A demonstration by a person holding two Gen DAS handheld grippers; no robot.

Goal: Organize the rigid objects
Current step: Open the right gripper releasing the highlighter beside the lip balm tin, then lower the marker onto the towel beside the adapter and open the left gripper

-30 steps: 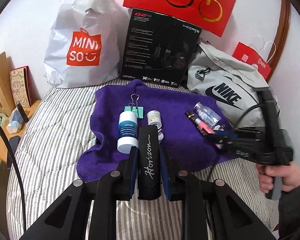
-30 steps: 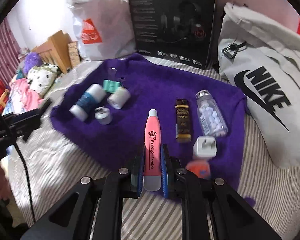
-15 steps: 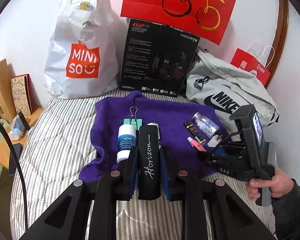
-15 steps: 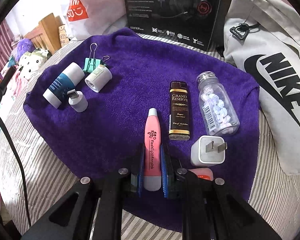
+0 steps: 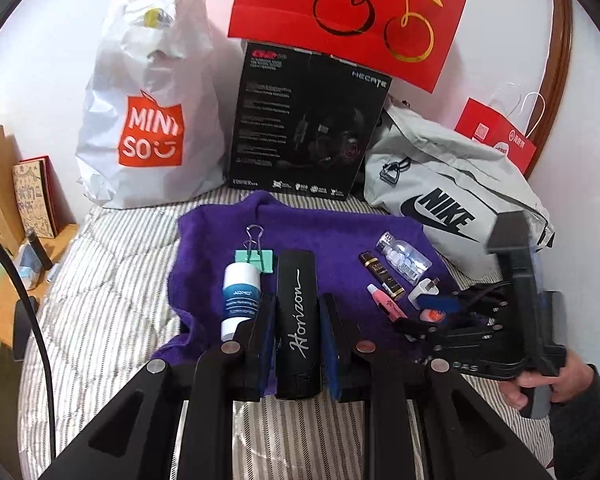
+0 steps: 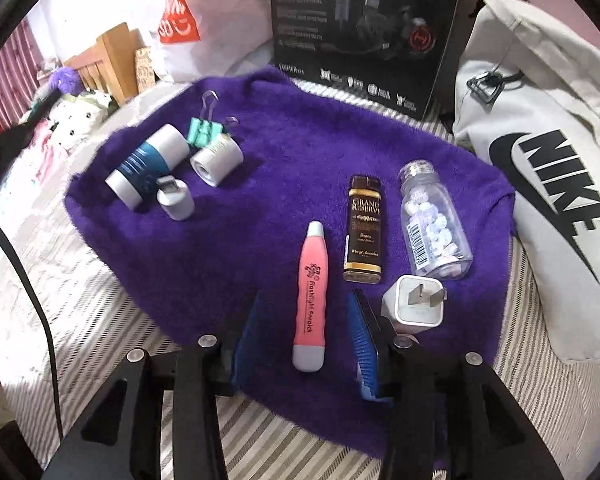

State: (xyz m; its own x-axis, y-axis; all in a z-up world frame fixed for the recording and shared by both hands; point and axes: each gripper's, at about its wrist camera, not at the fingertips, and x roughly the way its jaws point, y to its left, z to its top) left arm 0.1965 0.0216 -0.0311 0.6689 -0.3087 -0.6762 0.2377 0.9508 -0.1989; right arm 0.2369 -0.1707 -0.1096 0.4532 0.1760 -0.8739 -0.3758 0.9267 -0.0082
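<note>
While both my hands hover over the purple towel [image 6: 284, 168], things lie thus:
Left tongs: my left gripper [image 5: 296, 320] is clamped tight on the black Horizon case [image 5: 298, 312], above the towel's near edge.
Left cluster: blue-and-white tube [image 6: 146, 168], mint binder clip [image 6: 204, 132], small white jar [image 6: 218, 162].
Right tongs: my right gripper [image 6: 306, 328] is opening; the pink flashlight pen [image 6: 311, 296] lies between its pads on the towel, untouched.
Right row: Grand Reserve lighter [image 6: 364, 232], pill bottle [image 6: 432, 224], white plug [image 6: 414, 304].

On the towel [image 6: 284, 168], pen [image 6: 312, 296] lies left of lighter [image 6: 363, 230]; pill bottle [image 6: 432, 220] right; charger [image 6: 414, 306] nearest.
</note>
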